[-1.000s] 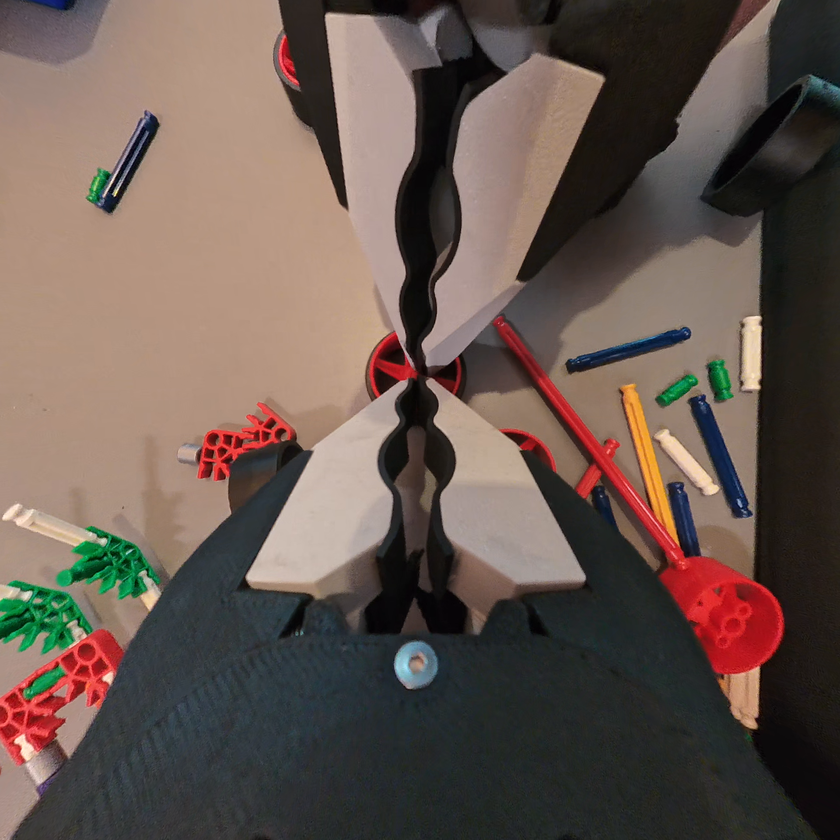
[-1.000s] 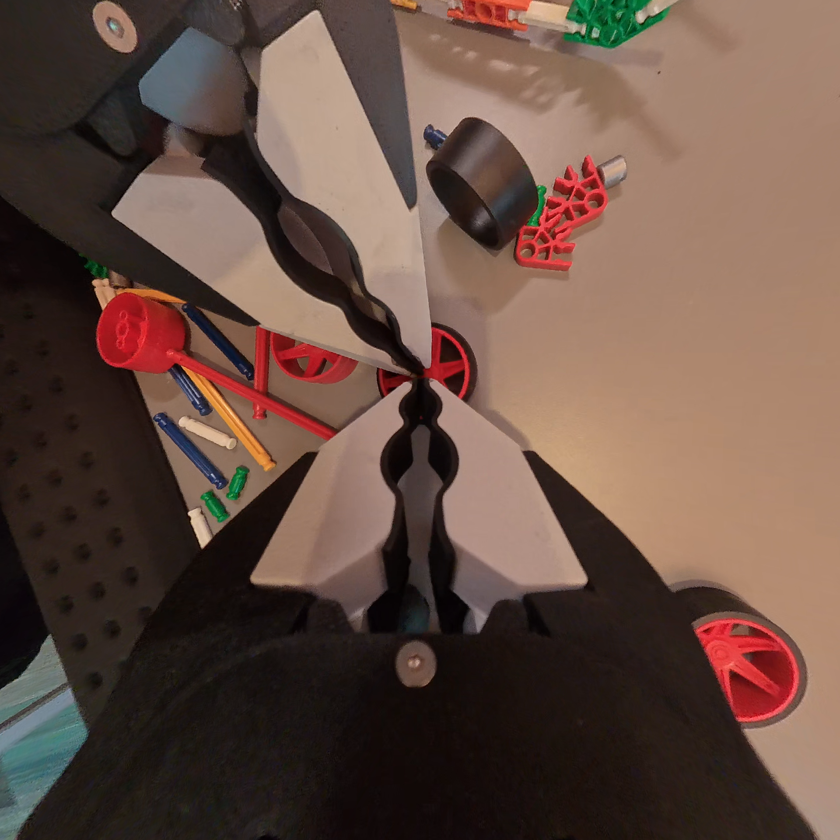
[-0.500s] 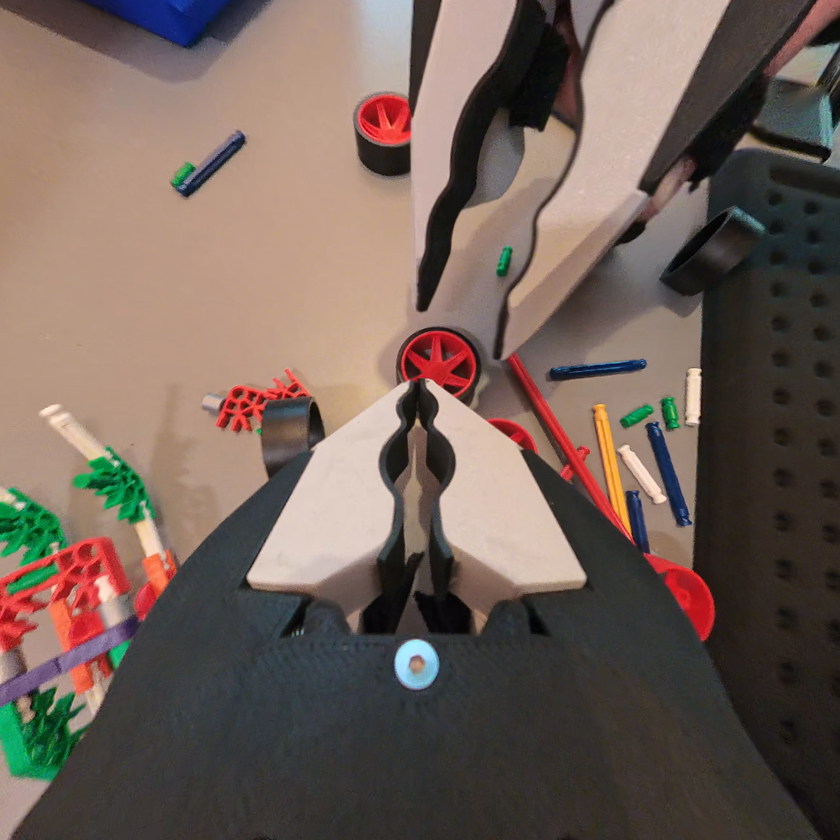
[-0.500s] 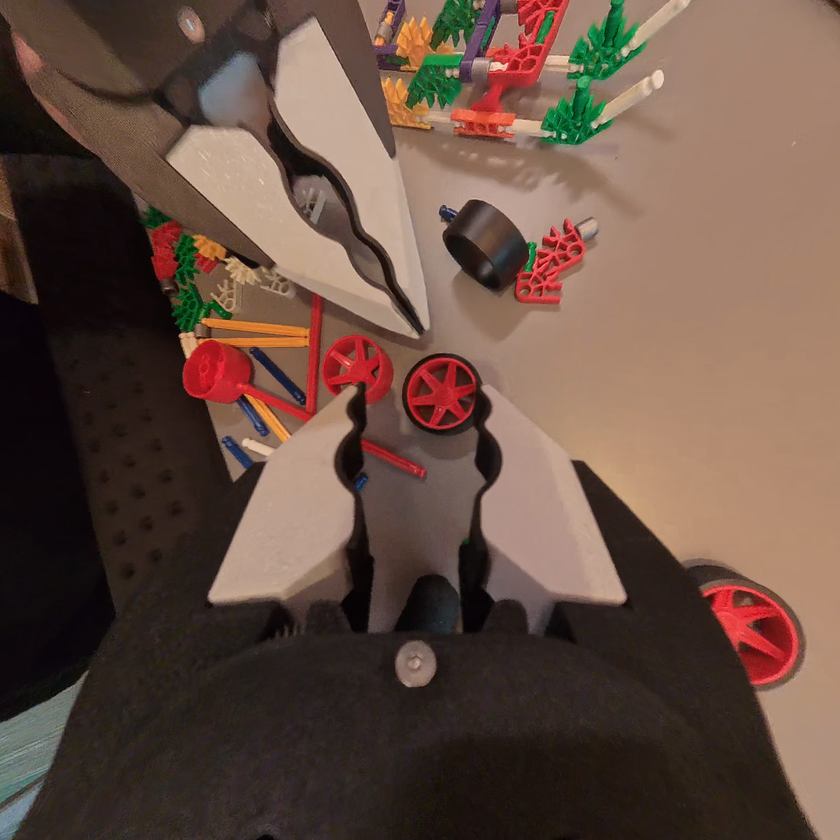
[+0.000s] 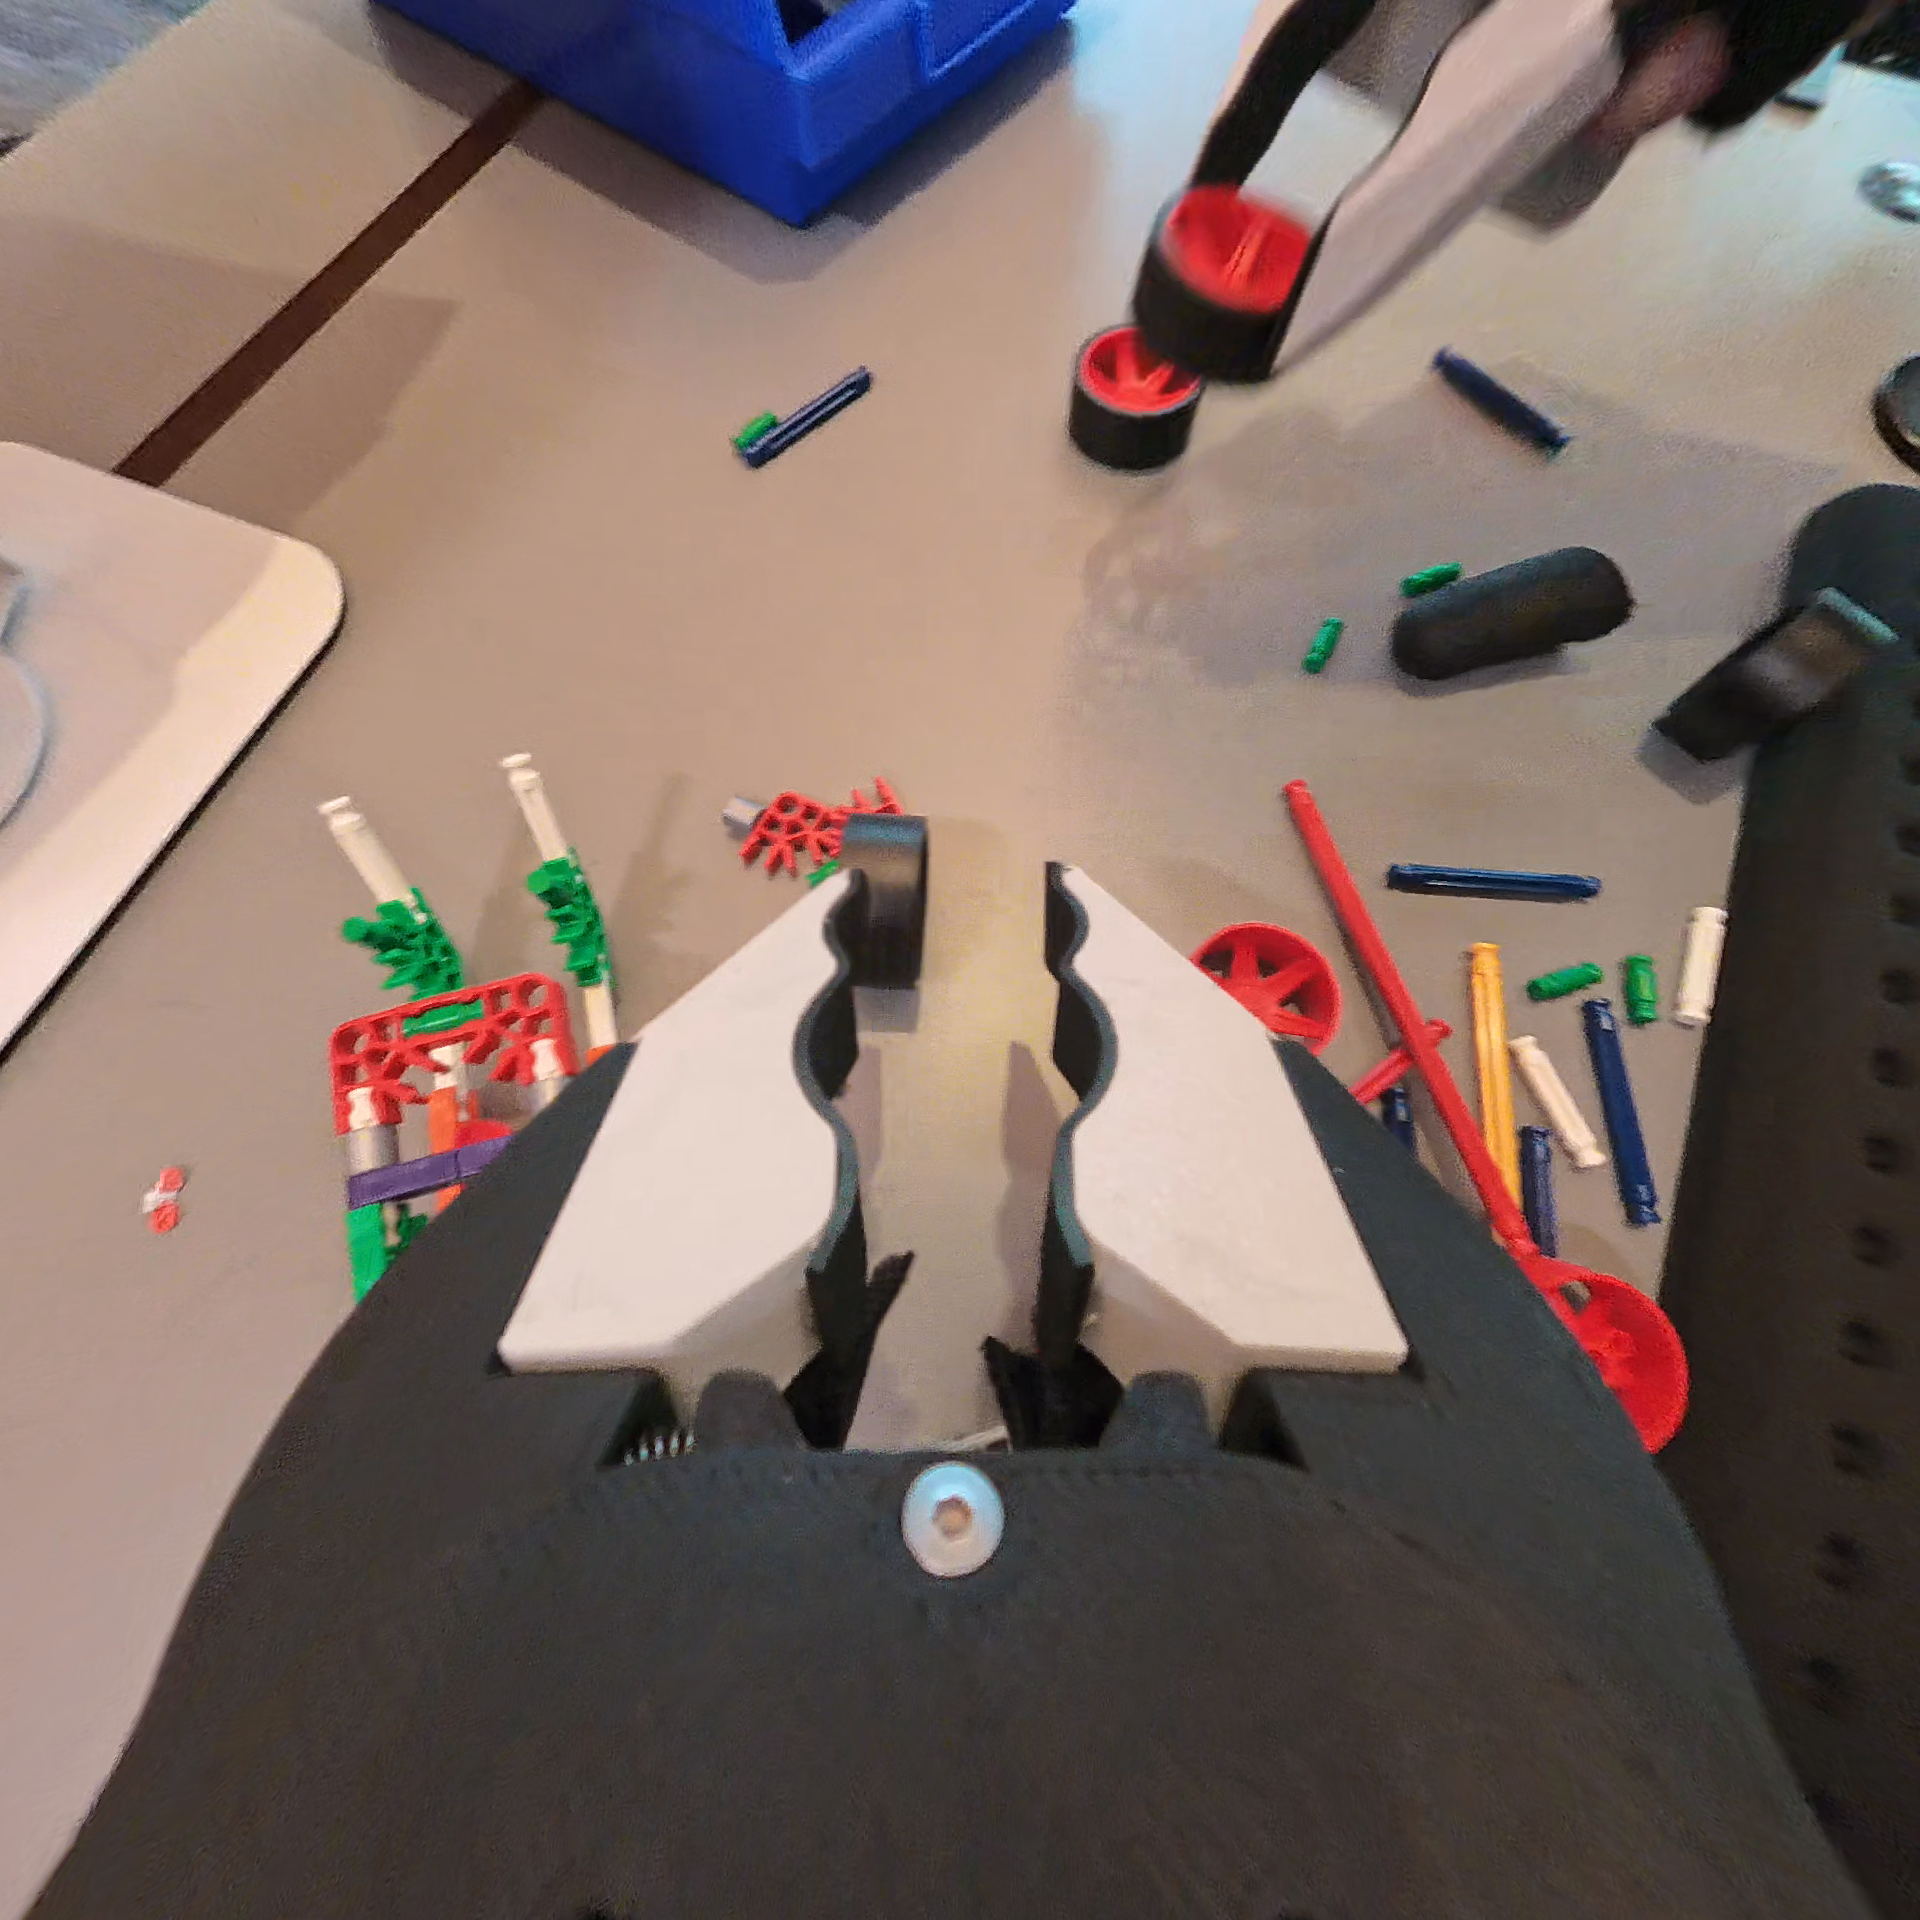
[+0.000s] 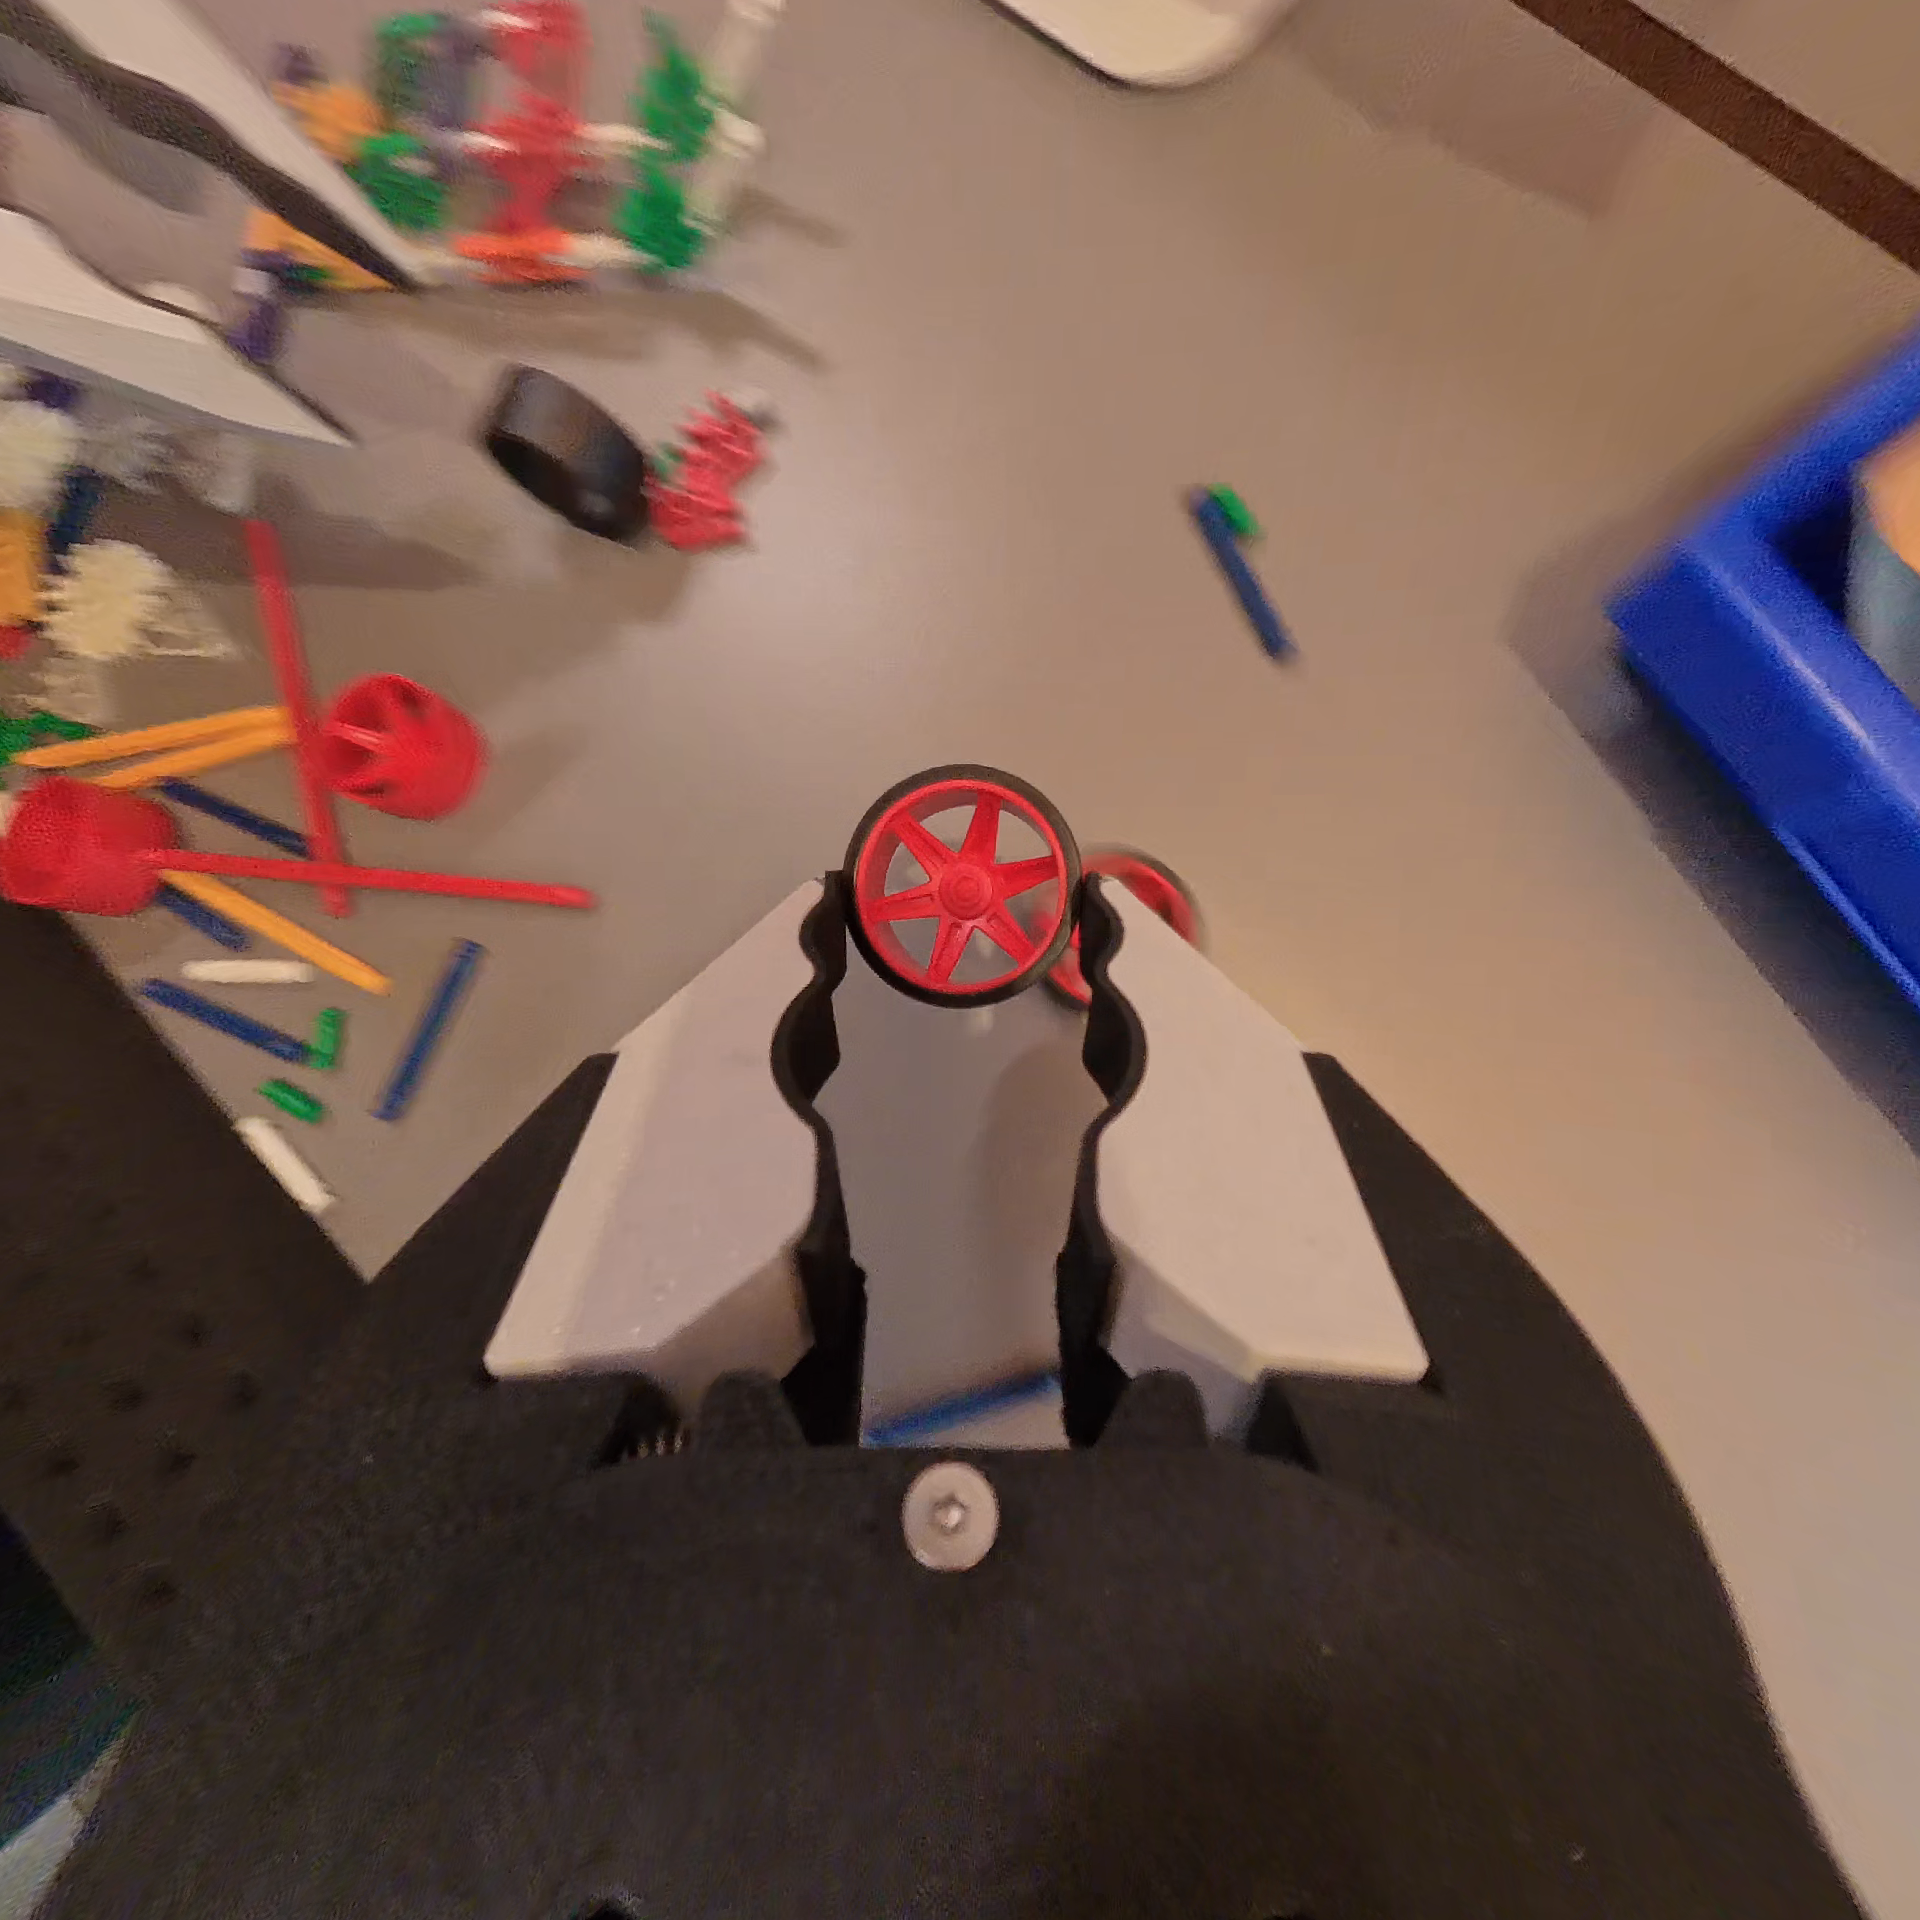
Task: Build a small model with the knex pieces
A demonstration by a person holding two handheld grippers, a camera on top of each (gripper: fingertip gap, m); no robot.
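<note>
Gripping a wheel clear of the surface, your right gripper had it lifted while your left gripper gaped empty.

grey tabletop, dark seam across upper left of the left wrist view. on it: blue bin top centre, white board at left edge, tyred red wheel upper right, bare black tyre centre, red hub beside loose rods at right, built rod-and-connector assembly lower left.
</note>
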